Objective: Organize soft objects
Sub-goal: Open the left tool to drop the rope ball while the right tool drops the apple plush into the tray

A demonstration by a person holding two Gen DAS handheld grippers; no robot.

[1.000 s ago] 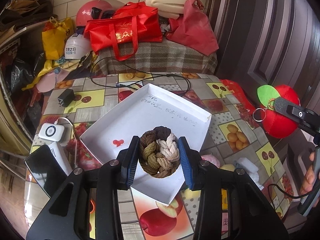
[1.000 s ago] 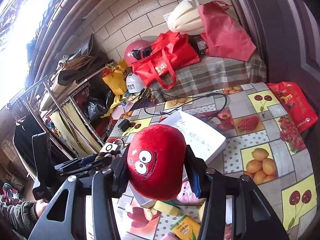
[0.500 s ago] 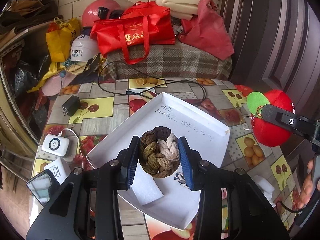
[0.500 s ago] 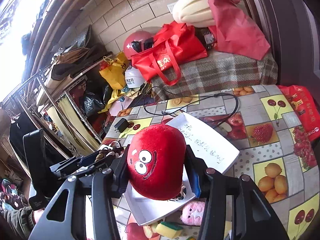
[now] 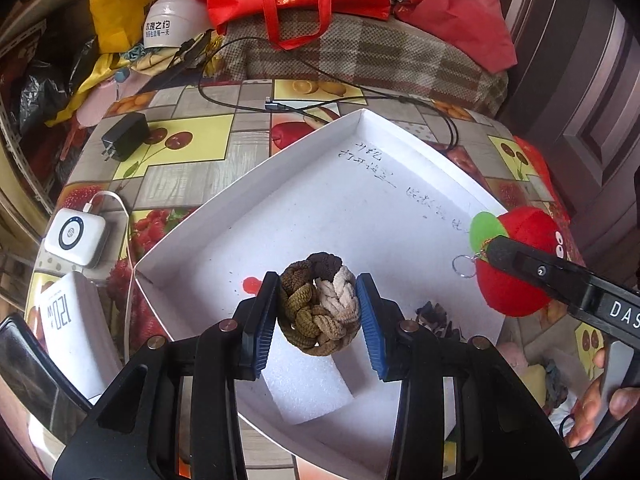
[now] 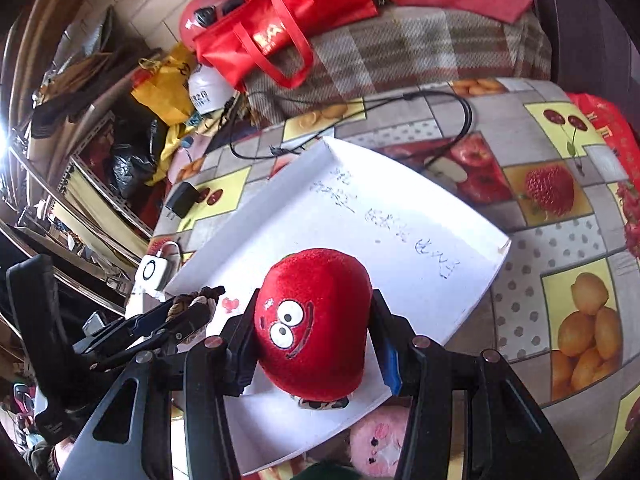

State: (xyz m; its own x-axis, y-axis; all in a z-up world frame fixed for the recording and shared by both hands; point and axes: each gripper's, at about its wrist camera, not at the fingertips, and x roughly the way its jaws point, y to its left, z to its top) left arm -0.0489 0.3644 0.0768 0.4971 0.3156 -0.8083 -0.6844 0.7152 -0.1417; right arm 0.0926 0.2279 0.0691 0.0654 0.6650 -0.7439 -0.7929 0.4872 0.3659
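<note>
Left fingers: closed on the braided ring, blue pads pressing both flanks, ring upright between them.
Left gripper: over the near half of the white box, apparently just above the liner, though height hard to judge through the fisheye.
Right fingers: clamped on the red plush, face toward the camera, body bulging past both pads.
Right gripper: above the box's right-hand near corner.
Reason for holds: side grips leave each soft thing's underside free to set down flat; one item per hand, both bound for the same box.
Foam pad: loose in the box under the left gripper, likely to tip the ring if landed on.
Dark scrap: already in the box near the right wall.
Open room: far half of the liner bare apart from handwriting; low walls, entry from above easy.
Edges: box skewed on the tabletop; pink plush touching the near wall outside; cable just beyond the far corner.
</note>
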